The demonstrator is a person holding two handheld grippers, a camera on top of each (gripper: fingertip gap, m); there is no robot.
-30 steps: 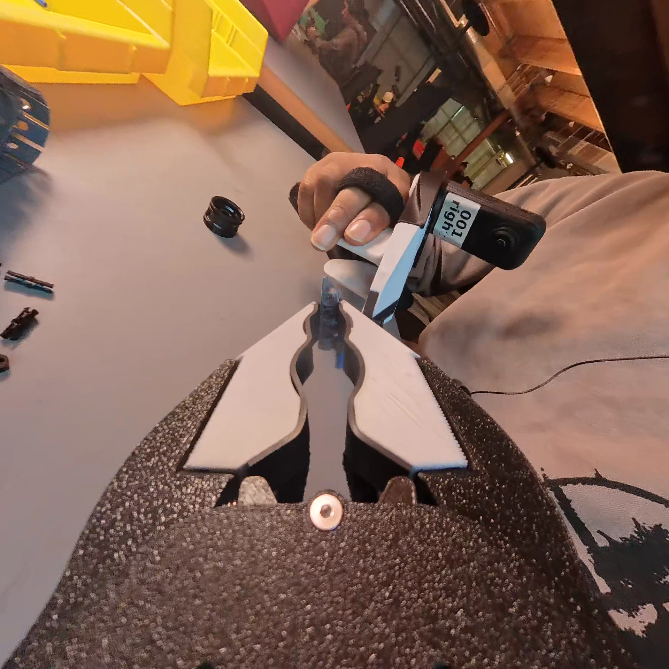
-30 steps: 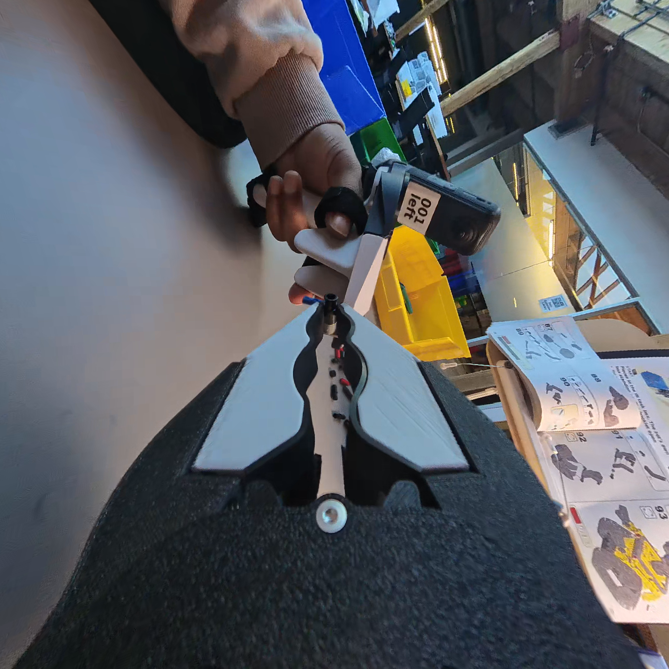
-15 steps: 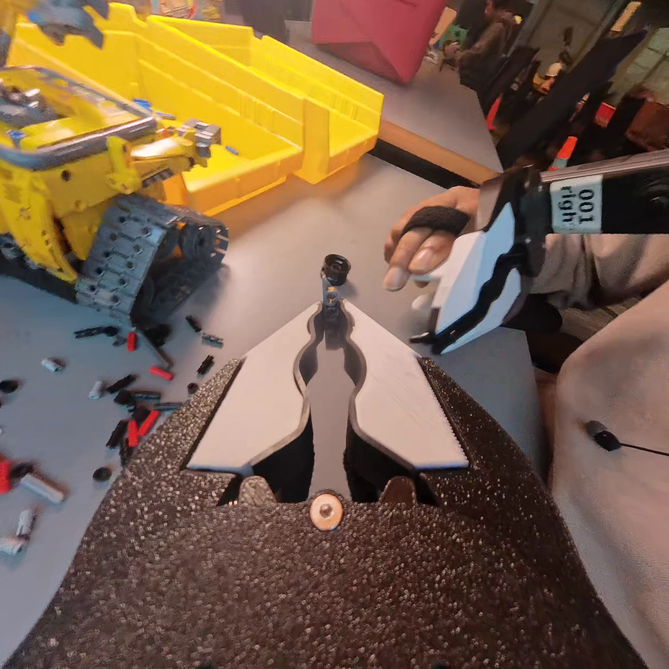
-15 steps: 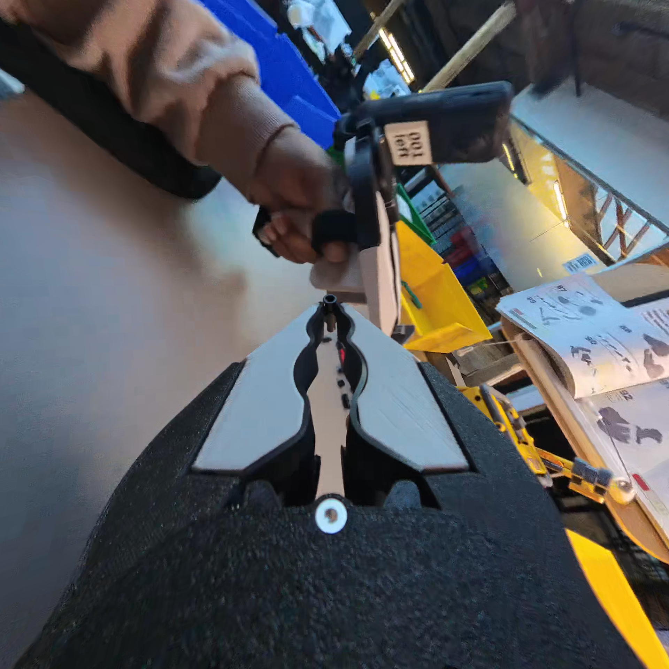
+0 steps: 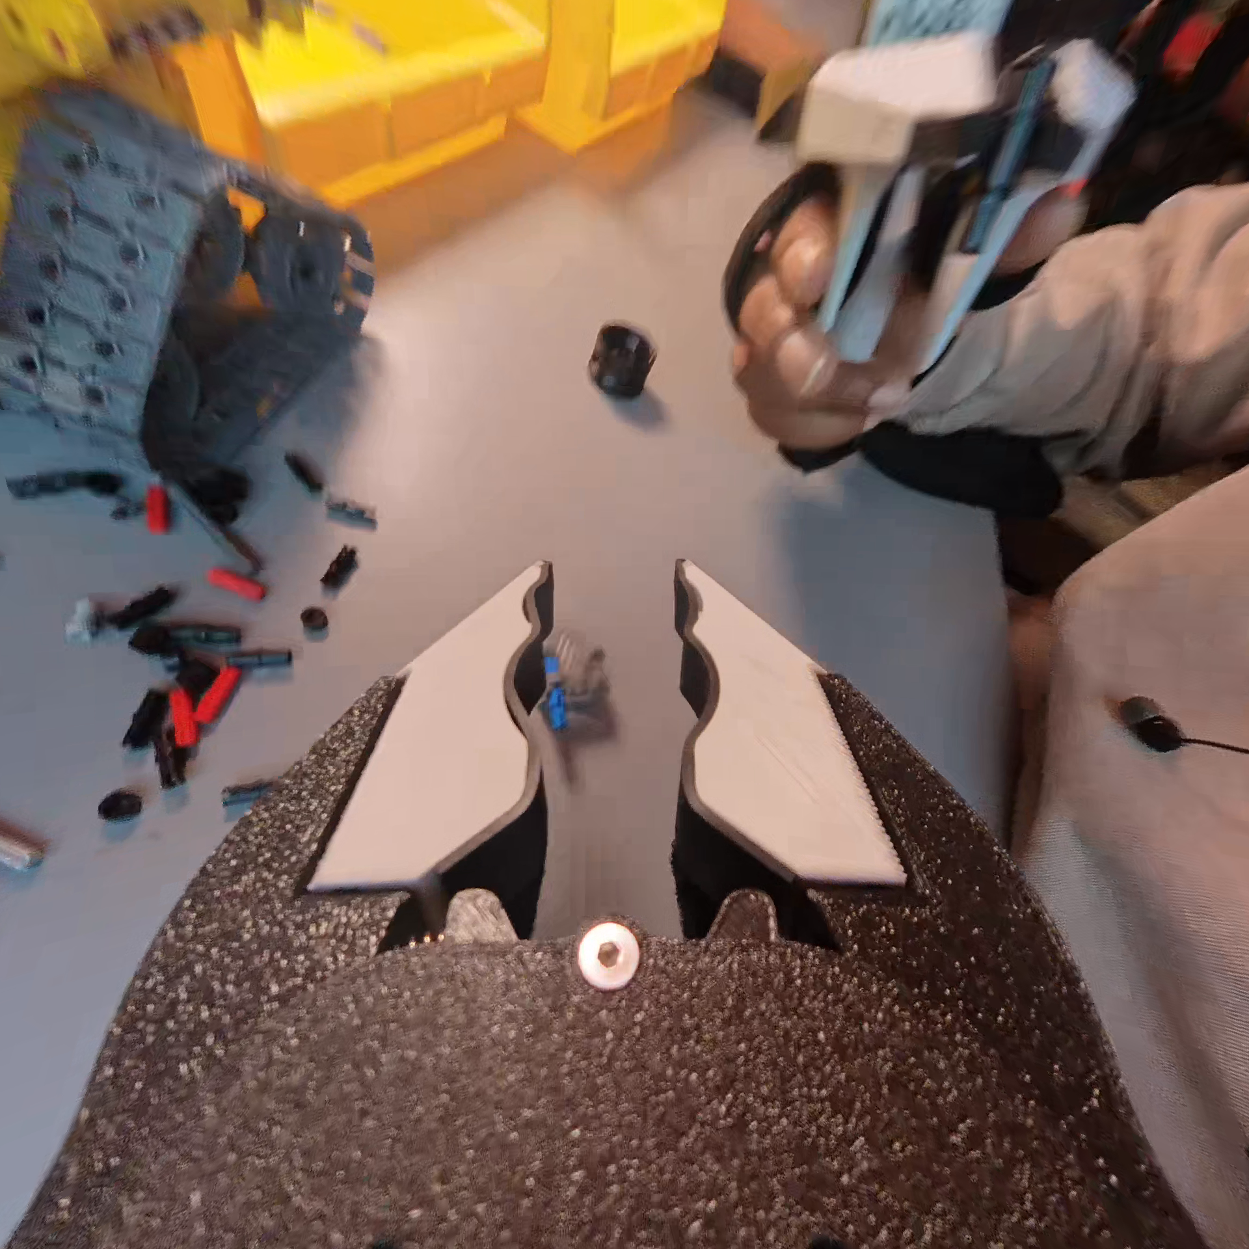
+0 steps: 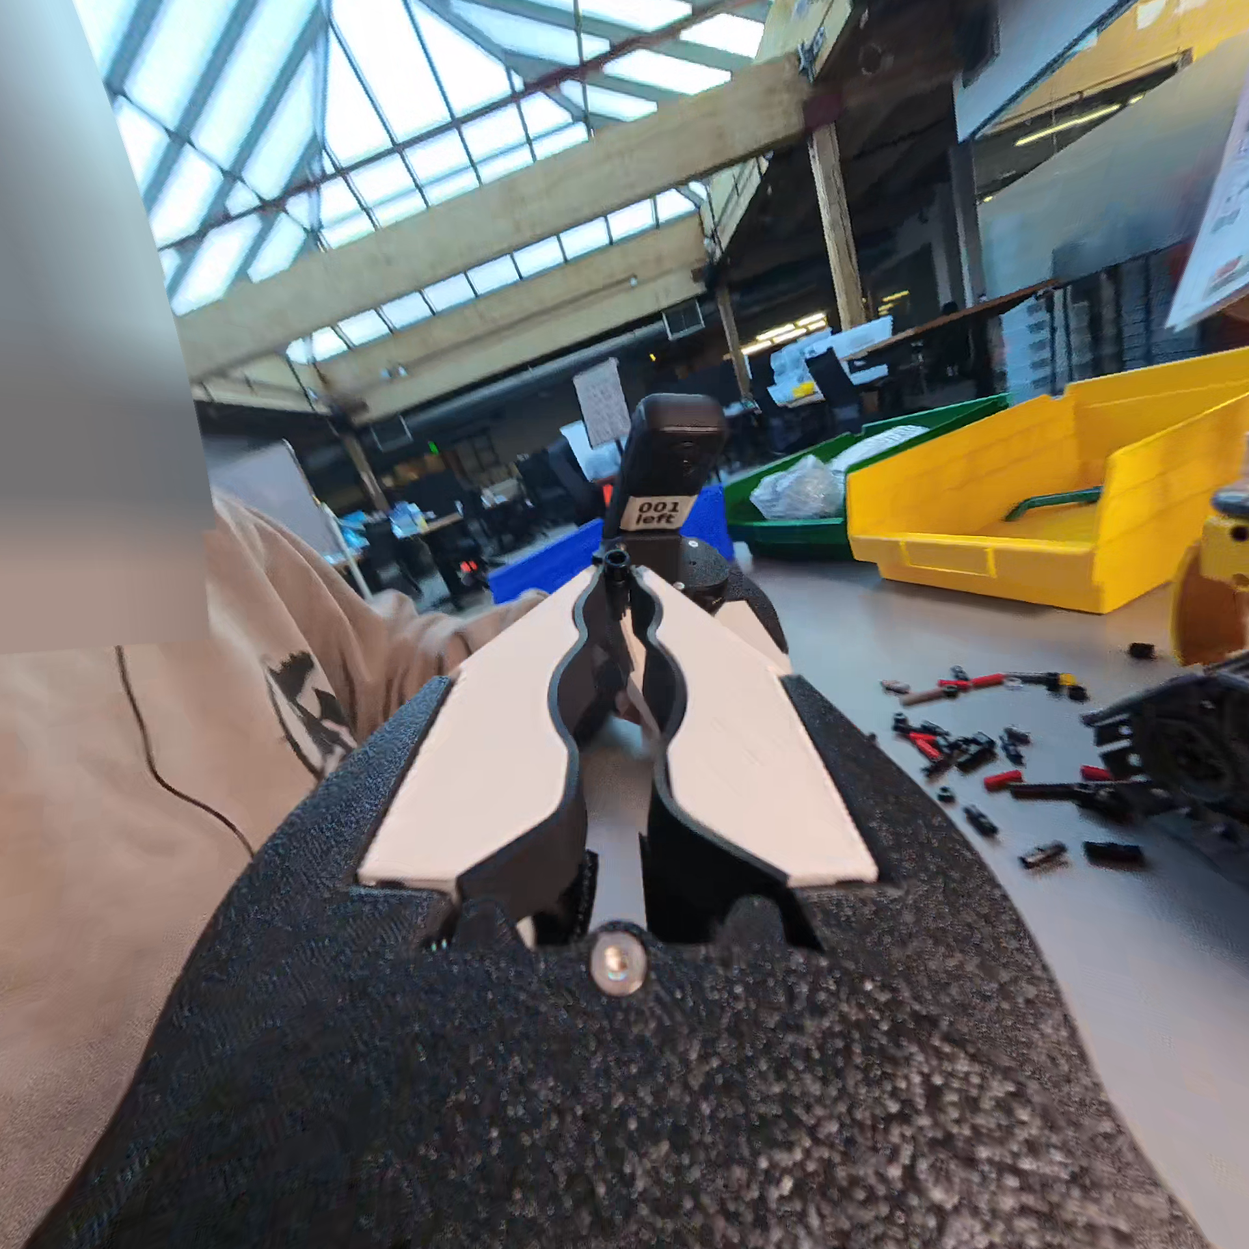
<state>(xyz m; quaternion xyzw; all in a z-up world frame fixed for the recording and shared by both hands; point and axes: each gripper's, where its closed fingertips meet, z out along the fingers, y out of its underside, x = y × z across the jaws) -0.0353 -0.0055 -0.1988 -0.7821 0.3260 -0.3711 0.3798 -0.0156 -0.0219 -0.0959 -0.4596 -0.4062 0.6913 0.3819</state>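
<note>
The grey table [image 5: 608, 486] carries the whole work area. At its far side stand yellow bins [image 5: 419, 101], badly blurred in the left wrist view; the right wrist view shows one yellow bin [image 6: 1000, 520] clearly, with a green bin [image 6: 797, 500] beside it. A tracked model vehicle [image 5: 121, 317] sits at the left, cut off by the frame edge, only its grey tread and dark wheels legible. Loose red and black small parts [image 5: 196, 682] lie scattered beside it.

The left gripper [image 5: 614, 574] is above the table with its jaws spread wide and nothing between the tips. A small grey-and-blue piece [image 5: 571, 682] shows in the gap, smeared; it appears to lie on or just above the table surface, contact unconfirmed. A black ring-shaped part [image 5: 622, 358] lies farther off, apart from both tools.

The right gripper [image 6: 616, 574] has its jaws pressed together on a small black pin [image 6: 615, 558], which projects beyond the tips.
</note>
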